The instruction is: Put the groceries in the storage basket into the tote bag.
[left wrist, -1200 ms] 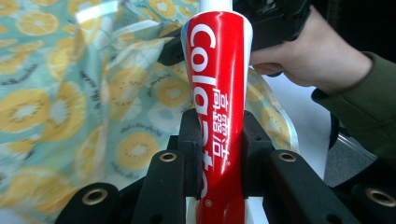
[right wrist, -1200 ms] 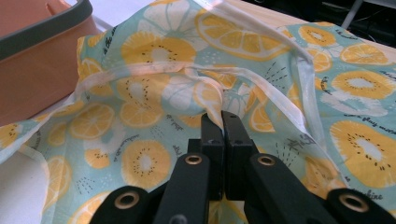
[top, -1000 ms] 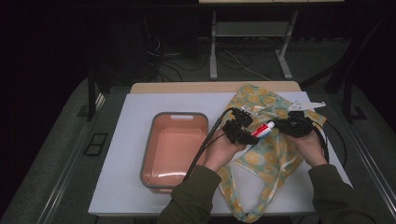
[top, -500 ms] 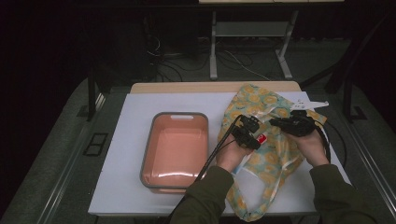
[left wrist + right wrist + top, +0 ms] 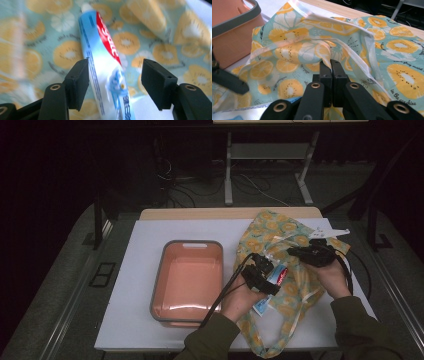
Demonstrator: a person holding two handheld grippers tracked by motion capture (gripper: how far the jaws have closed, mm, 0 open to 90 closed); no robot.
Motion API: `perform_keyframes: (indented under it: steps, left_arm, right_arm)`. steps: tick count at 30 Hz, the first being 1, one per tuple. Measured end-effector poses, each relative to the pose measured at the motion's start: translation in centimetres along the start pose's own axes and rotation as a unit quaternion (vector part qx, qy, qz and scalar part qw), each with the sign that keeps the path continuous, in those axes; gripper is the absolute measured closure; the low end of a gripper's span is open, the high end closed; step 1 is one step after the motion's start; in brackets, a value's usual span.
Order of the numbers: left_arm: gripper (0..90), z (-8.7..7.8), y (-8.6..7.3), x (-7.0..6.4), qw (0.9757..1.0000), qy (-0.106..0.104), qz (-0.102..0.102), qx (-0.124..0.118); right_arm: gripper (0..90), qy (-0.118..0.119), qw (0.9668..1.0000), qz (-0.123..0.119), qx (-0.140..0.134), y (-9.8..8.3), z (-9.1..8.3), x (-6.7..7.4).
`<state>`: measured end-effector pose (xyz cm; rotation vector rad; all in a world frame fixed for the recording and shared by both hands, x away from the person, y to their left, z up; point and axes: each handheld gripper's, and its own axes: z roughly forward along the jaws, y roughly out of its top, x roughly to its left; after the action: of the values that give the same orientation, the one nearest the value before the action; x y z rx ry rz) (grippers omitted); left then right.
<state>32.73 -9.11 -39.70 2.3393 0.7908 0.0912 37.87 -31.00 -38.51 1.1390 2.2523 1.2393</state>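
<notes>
A white, blue and red toothpaste tube (image 5: 105, 65) lies on a teal bag printed with orange slices (image 5: 175, 32). It sits between the jaws of my left gripper (image 5: 115, 72), which have just been opening. The right pad stands clear of the tube and the left pad is close beside it. In the high view, the left gripper (image 5: 265, 272) is over the bag's (image 5: 295, 232) left side, by the tube (image 5: 278, 275). My right gripper (image 5: 331, 67) is shut on a fold of the bag's fabric (image 5: 312, 52) near its rim, at the bag's right side (image 5: 300, 252).
An orange tub with a grey rim (image 5: 187, 243) stands on the white tabletop (image 5: 135, 320) left of the bag; its corner shows in the right gripper view (image 5: 237, 22). The bag's handles trail towards the table's near edge (image 5: 280, 345). Cables run from both grippers.
My left gripper has come down towards the bag with the tube, and its jaws have parted around it. The right gripper has kept its hold on the fabric in place.
</notes>
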Motion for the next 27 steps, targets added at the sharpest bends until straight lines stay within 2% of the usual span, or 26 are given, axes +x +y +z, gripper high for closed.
perform_keyframes:
  steps: [3, 6, 9, 10, 13, 17, 20, 25, 27]
  left_arm:
    - [35.9, 1.1, -0.9, -0.6, 0.9999, 0.006, -0.002, 0.015]
    - [32.6, 2.1, -1.6, -0.9, 0.9988, 0.034, 0.001, 0.034]
    - [32.8, 2.9, -2.3, -0.8, 0.9978, 0.042, -0.009, 0.051]
    - [35.6, 3.0, -2.5, -0.7, 0.9978, 0.047, -0.010, 0.046]
    - [45.2, 2.8, -2.5, -0.4, 0.9975, 0.051, -0.029, 0.041]
    - [53.7, 2.7, -2.3, -0.2, 0.9975, 0.047, -0.037, 0.039]
    - [59.6, 2.7, -2.0, -0.3, 0.9978, 0.043, -0.034, 0.038]
    - [62.3, 3.1, -0.9, 0.2, 0.9975, 0.041, -0.039, 0.042]
    - [62.5, 3.4, -0.2, 0.6, 0.9973, 0.035, -0.047, 0.043]
  right_arm:
    - [88.6, 0.001, 1.0000, -0.001, 0.000, 0.0, 0.0, 0.1]
    - [88.6, 0.002, 1.0000, -0.001, 0.000, 0.0, 0.0, 0.0]
    - [88.6, 0.001, 1.0000, 0.000, 0.000, -0.1, -0.1, 0.0]
    - [88.6, 0.001, 1.0000, 0.001, 0.000, -0.1, -0.1, 0.0]
    - [88.6, 0.001, 1.0000, -0.001, -0.001, 0.0, -0.1, 0.0]
    - [88.6, 0.001, 1.0000, -0.001, -0.002, 0.0, -0.2, 0.0]
    - [88.6, 0.001, 1.0000, -0.001, -0.002, 0.0, -0.2, 0.0]
    - [88.6, 0.001, 1.0000, -0.002, -0.001, -0.1, -0.1, 0.1]
    - [88.6, 0.002, 1.0000, -0.003, -0.002, 0.0, -0.2, 0.1]
